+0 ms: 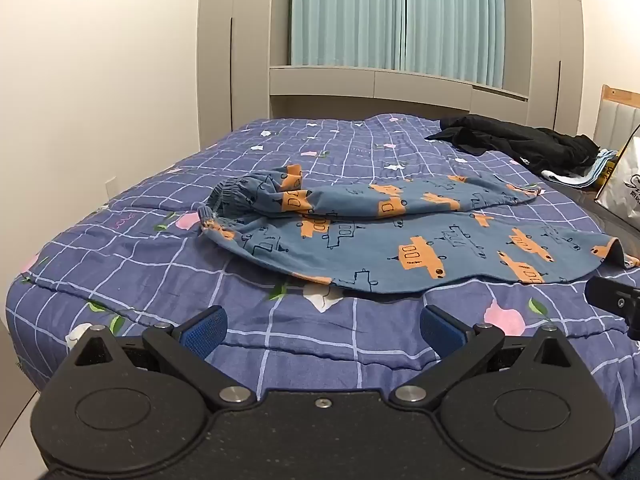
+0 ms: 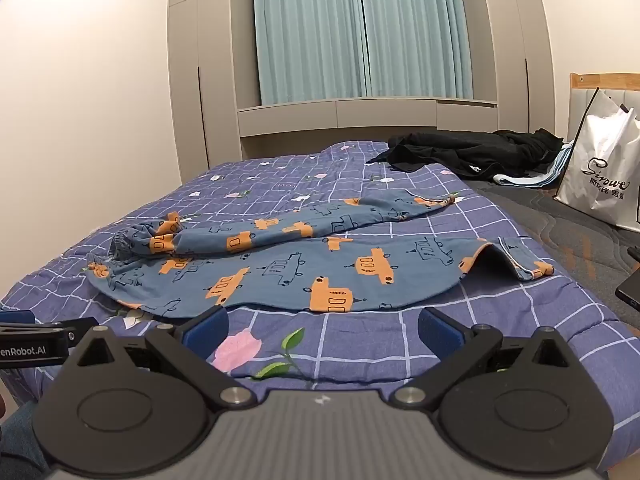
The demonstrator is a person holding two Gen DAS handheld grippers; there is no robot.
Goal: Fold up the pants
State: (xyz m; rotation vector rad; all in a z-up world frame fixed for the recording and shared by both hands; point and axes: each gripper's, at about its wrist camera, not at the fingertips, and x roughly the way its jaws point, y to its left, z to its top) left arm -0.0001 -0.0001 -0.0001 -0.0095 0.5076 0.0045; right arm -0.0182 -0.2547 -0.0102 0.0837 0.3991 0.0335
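Blue pants with orange car prints lie spread on the bed, waistband at the left, legs running to the right; one leg lies over the other. They show in the right wrist view too. My left gripper is open and empty, just short of the pants' near edge. My right gripper is open and empty, also just short of the near edge. The near leg's cuff is folded up at the right.
The bed has a blue checked quilt. A black garment lies at the far right. A white shopping bag stands at the right by the headboard. A dark flat object lies at the right edge. Wardrobes and curtains stand behind.
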